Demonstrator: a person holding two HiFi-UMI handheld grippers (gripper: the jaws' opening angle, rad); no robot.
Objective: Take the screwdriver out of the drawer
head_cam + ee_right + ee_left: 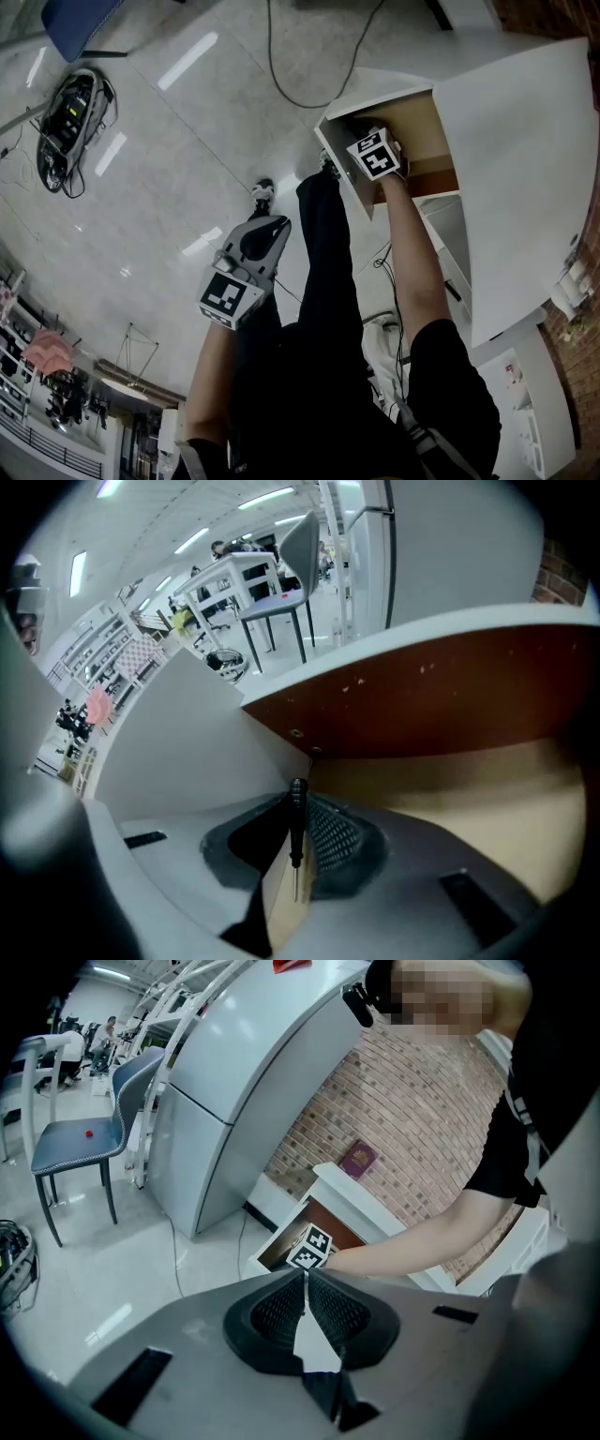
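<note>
Screwdriver (297, 829): clamped in right tongs (302, 806), handle outward, inside drawer (497, 822). Left tongs (306, 1283): closed on nothing, well apart from drawer. Step: lift-out. Grip firmly, withdraw straight, avoid drawer walls.

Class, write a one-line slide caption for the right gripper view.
Right gripper shut on a small black screwdriver inside the open drawer.

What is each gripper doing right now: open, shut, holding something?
Left gripper: shut, holding nothing.
Right gripper: shut on the screwdriver.
</note>
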